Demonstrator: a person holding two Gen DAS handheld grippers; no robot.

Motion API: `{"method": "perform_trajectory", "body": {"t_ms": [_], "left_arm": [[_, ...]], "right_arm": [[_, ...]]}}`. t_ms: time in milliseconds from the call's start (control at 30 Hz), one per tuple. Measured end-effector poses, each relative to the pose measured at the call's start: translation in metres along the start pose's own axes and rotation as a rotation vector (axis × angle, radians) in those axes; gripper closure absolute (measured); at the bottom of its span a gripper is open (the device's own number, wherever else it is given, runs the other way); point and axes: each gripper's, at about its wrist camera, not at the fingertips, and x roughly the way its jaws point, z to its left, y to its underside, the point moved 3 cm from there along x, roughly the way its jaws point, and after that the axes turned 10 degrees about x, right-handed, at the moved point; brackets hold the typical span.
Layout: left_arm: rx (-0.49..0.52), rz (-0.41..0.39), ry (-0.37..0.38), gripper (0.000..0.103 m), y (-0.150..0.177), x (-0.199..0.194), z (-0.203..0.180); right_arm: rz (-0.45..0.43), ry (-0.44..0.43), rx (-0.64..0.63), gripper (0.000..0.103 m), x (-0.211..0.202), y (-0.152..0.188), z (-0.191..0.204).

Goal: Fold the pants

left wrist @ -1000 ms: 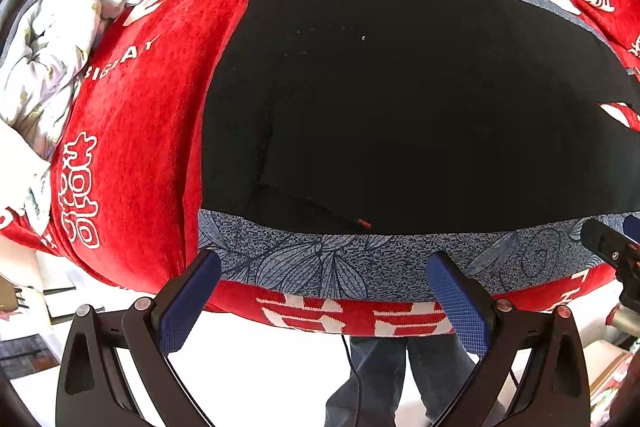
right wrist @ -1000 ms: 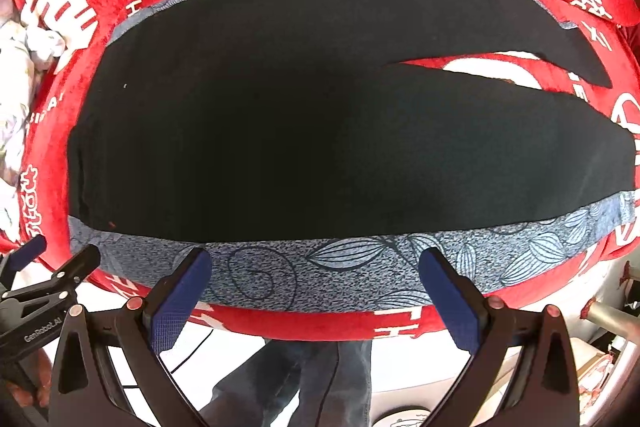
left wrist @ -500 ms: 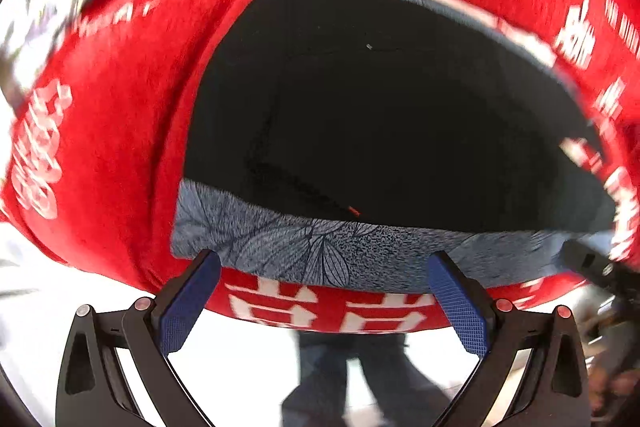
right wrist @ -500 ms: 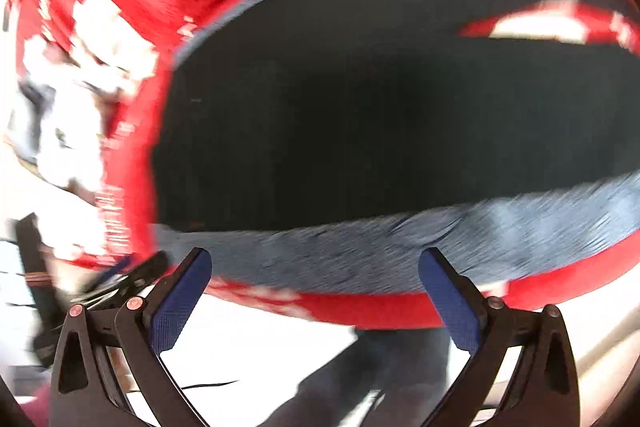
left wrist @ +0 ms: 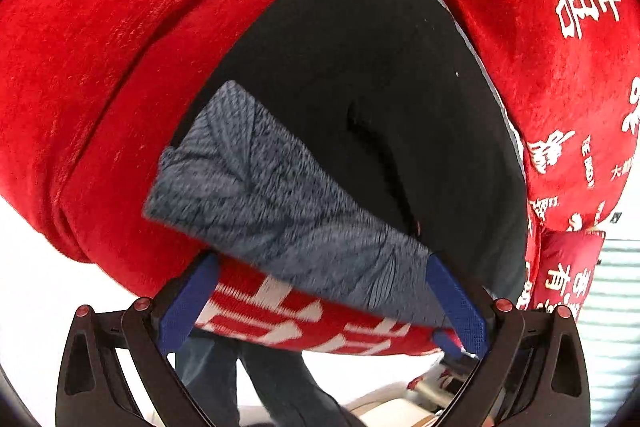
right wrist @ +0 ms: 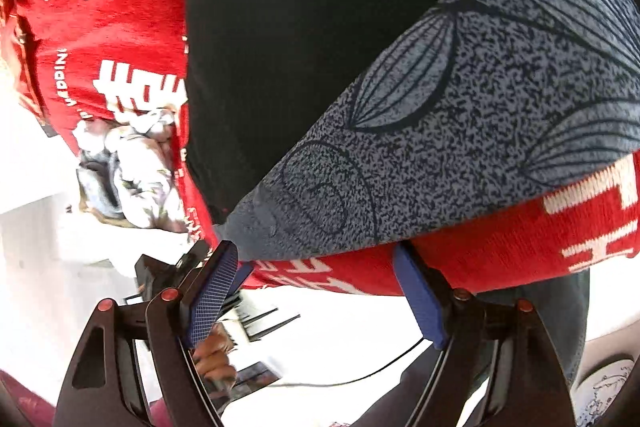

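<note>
Pants (left wrist: 360, 87), black with a grey leaf-patterned side band (left wrist: 280, 211), are spread flat on a red cloth (left wrist: 120, 47) printed with white characters. The left gripper (left wrist: 320, 303) is held low at the cloth's near edge, tilted, its blue fingers (left wrist: 188, 303) spread wide apart at either end of the band's near stretch. The right gripper (right wrist: 316, 295) is likewise set at the near edge, tilted, fingers (right wrist: 420, 303) wide apart and nothing clamped between them. In the right view, a crumpled pale garment (right wrist: 132, 163) is seen beside the pants on the cloth.
</note>
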Motion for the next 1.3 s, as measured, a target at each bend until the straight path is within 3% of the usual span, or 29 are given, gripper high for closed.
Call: {"method": "perform_trajectory", "body": {"t_ms": [167,333,400,467,567,600,633,700,733,767,867,1067,1167,1300], "left_arm": [[0.009,-0.038,0.086,0.0,-0.011,-0.007,-0.012],[-0.014,-0.037,0.054,0.0,-0.014,0.001,-0.017],[-0.013,-0.056,0.069,0.01,-0.011,-0.003,-0.023],[0.006,-0.059,0.066,0.011,-0.009,-0.005,-0.022],[0.019,-0.038,0.029,0.015,-0.009,0.004,-0.017],[0.019,-0.038,0.028,0.015,-0.011,0.004,-0.019],[0.023,-0.039,0.013,0.024,-0.011,0.003,-0.02],[0.035,-0.028,-0.034,0.042,-0.012,0.002,-0.019],[0.042,-0.022,-0.055,0.06,-0.011,0.0,-0.016],[0.051,-0.014,-0.056,0.079,-0.012,-0.001,-0.015],[0.024,0.001,-0.012,0.085,-0.014,-0.009,-0.006],[0.082,-0.063,0.011,0.085,-0.03,-0.054,-0.042],[0.142,-0.114,0.007,0.085,-0.058,-0.067,-0.07],[0.198,-0.209,0.002,0.085,-0.119,-0.07,-0.109]], "right_arm": [[-0.032,-0.095,0.027,0.02,-0.01,-0.008,0.0],[-0.026,-0.177,0.083,0.02,-0.009,-0.013,-0.003],[-0.035,-0.235,0.079,0.021,-0.016,-0.014,0.004],[-0.041,-0.272,0.074,0.023,-0.021,-0.015,0.006],[-0.056,-0.201,0.077,0.027,-0.02,-0.02,-0.008],[-0.058,-0.219,0.097,0.029,-0.02,-0.021,-0.012],[-0.06,-0.243,0.125,0.034,-0.02,-0.022,-0.017],[-0.071,-0.285,0.192,0.065,-0.022,-0.021,-0.028],[-0.078,-0.282,0.223,0.098,-0.022,-0.021,-0.032],[-0.089,-0.278,0.255,0.097,-0.024,-0.02,-0.035],[-0.109,-0.241,0.204,0.097,-0.033,-0.014,-0.013],[-0.107,-0.185,0.021,0.097,-0.062,-0.028,0.054],[-0.098,-0.169,-0.048,0.097,-0.072,-0.052,0.086],[-0.083,-0.162,-0.133,0.097,-0.073,-0.101,0.136]]}}
